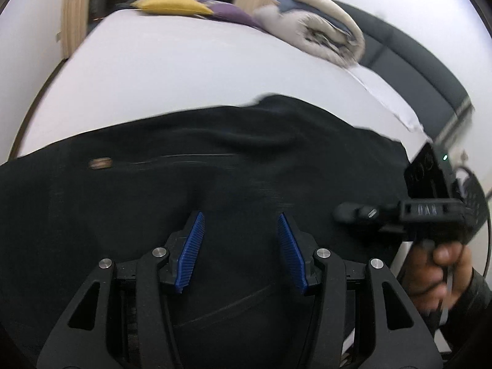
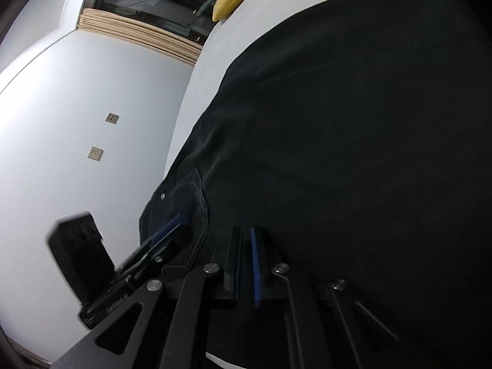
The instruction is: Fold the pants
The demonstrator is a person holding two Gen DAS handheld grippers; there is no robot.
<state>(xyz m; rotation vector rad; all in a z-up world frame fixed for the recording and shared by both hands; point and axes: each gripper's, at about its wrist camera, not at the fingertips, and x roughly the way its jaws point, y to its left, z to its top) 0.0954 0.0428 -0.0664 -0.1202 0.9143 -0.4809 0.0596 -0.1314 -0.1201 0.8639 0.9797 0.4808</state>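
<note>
Two grippers are working over a pair of black pants [image 1: 215, 166] that is lying spread across a white bed [image 1: 172, 70]. In the left wrist view, the pants are filling the middle and lower part of the frame, and a small brown patch [image 1: 100, 163] is showing on them at the left. The left gripper [image 1: 241, 250] is sitting at the bottom center, its blue pads [image 1: 192, 252] standing partly apart with only flat black cloth showing between them, nothing pinched. At the right edge, a hand [image 1: 442, 270] is holding the right gripper [image 1: 350, 212], which is pointing left over the pants. In the right wrist view, the right gripper [image 2: 244, 264] is at the bottom center with its jaws closed together and no cloth between them. The pants are covering the right side there. A yellow pillow [image 1: 172, 3] and a folded blanket [image 1: 323, 27] are lying at the top of the left view.
</note>
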